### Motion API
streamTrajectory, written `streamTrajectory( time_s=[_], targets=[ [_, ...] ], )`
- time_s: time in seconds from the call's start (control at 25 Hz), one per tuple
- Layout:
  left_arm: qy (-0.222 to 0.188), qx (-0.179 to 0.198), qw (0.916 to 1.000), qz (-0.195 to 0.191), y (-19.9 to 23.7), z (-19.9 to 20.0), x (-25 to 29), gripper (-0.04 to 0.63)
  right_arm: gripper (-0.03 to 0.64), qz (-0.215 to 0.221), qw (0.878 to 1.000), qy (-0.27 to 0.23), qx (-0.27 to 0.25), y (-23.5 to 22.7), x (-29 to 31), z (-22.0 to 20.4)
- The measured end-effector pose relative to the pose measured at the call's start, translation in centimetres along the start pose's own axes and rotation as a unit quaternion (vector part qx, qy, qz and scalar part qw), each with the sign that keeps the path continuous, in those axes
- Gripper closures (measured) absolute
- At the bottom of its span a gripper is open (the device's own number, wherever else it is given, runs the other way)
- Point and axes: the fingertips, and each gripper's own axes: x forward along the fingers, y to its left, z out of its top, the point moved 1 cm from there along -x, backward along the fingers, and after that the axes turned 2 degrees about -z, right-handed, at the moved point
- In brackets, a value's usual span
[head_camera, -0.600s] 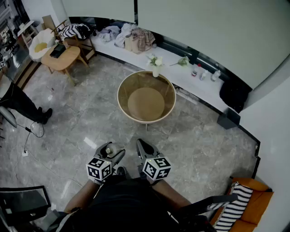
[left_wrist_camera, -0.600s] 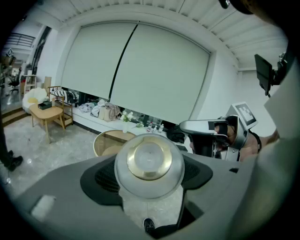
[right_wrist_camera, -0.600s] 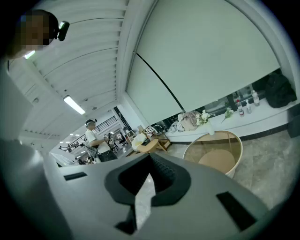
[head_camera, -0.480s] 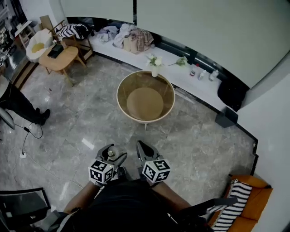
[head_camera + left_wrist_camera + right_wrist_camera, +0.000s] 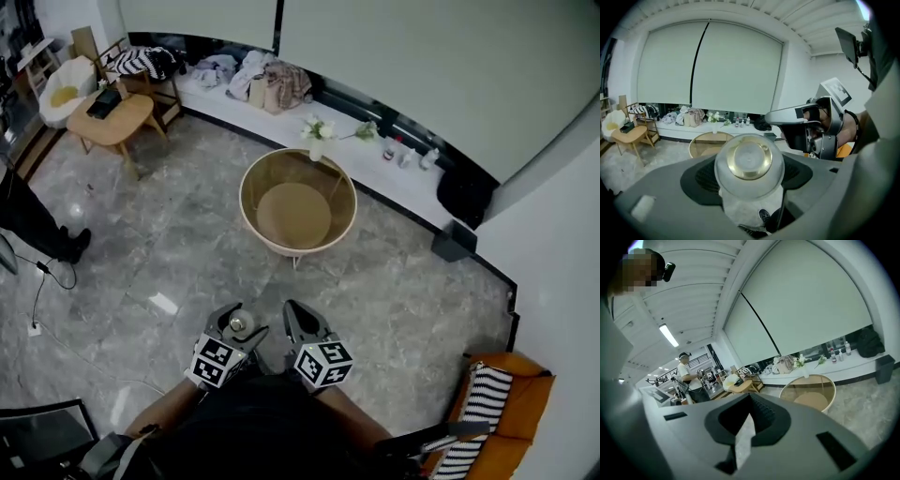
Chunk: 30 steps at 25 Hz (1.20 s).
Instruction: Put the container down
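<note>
Two grippers low: left gripper [image 5: 240,317] pinching the container [image 5: 748,161], lid up; right gripper [image 5: 292,311] pressed together, nothing inside. Round table [image 5: 242,195] straight ahead of both, well apart.

Bright, even light throughout; a ceiling strip lamp [image 5: 669,335] glows up-left of the right gripper [image 5: 749,420], and a glare patch [image 5: 162,303] lies left of the left gripper [image 5: 246,319]. Both gripper views bend and darken at their edges, and the container [image 5: 749,164] between the left jaws looks soft.

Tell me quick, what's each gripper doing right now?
Left gripper: closed on the container.
Right gripper: closed, nothing between its jaws.
</note>
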Motion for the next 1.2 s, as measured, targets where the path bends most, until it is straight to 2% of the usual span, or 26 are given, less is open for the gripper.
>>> streamTrajectory(
  time_s=[0.16,0.36,0.64,0.92,1.2],
  targets=[
    [-0.016,-0.010,0.9998,0.003,-0.2,1.2,-0.5,0.253,0.609,0.003,1.000,-0.018,0.002,0.0,-0.6,1.4],
    [-0.026,-0.001,0.9996,0.014,-1.0,2.4,-0.4,0.253,0.609,0.009,0.999,-0.045,0.005,-0.8,-1.7,2.5],
    [-0.043,-0.003,0.9976,0.054,-0.5,5.2,-0.1,0.253,0.609,0.018,0.996,-0.073,-0.048,-1.8,-3.4,5.2],
    [-0.064,-0.020,0.9952,0.072,-2.3,6.9,0.9,0.253,0.609,0.043,0.995,-0.076,-0.054,-3.8,-5.0,5.9],
    [-0.051,-0.037,0.9935,0.096,-3.2,6.2,1.9,0.253,0.609,0.060,0.995,-0.061,-0.047,-5.3,-5.3,5.4]
  ],
)
